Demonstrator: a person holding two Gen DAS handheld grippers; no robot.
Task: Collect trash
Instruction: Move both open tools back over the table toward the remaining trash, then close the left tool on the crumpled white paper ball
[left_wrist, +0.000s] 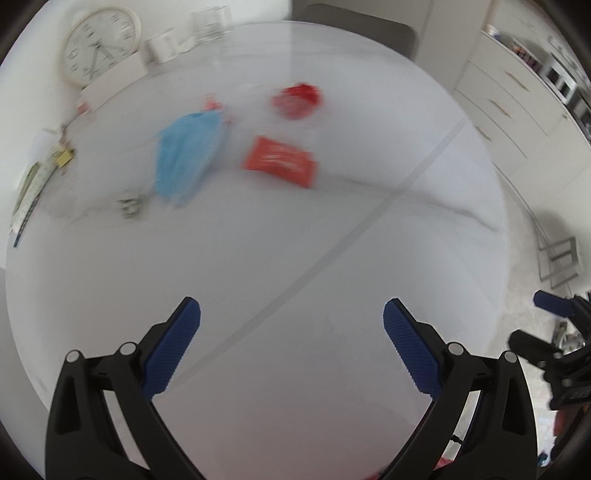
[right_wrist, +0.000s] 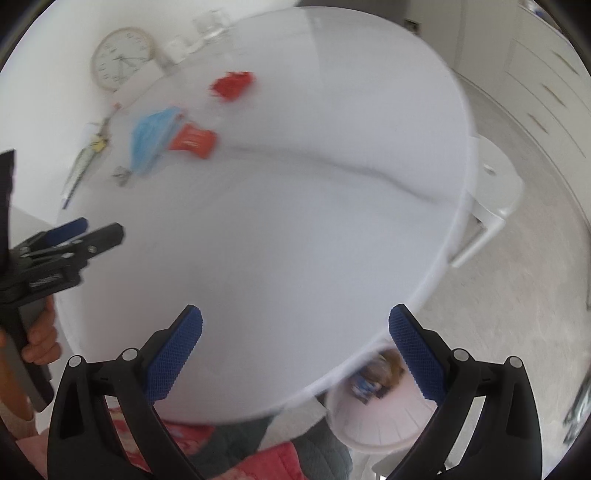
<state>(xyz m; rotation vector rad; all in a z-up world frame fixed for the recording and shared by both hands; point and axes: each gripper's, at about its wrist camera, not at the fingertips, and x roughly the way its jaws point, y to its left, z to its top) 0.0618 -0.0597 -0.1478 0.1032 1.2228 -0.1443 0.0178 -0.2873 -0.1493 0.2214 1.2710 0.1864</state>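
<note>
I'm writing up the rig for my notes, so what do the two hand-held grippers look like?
Both match: the left hand-held gripper and right hand-held gripper have black plastic linkage arms with silver pivot pins and two fingers faced with blue knurled pads. In the right wrist view, the left one also shows a grey handle and a metal spring.

A round white bench (right_wrist: 332, 206) fills most of both views, under soft, even light. A large wall clock (left_wrist: 99, 46) leans against the white wall at its far edge. White drawer cabinets (left_wrist: 517, 110) line the right side, and a white stool (right_wrist: 495, 184) stands on the pale grey floor (right_wrist: 517, 295) just beside the bench.
</note>
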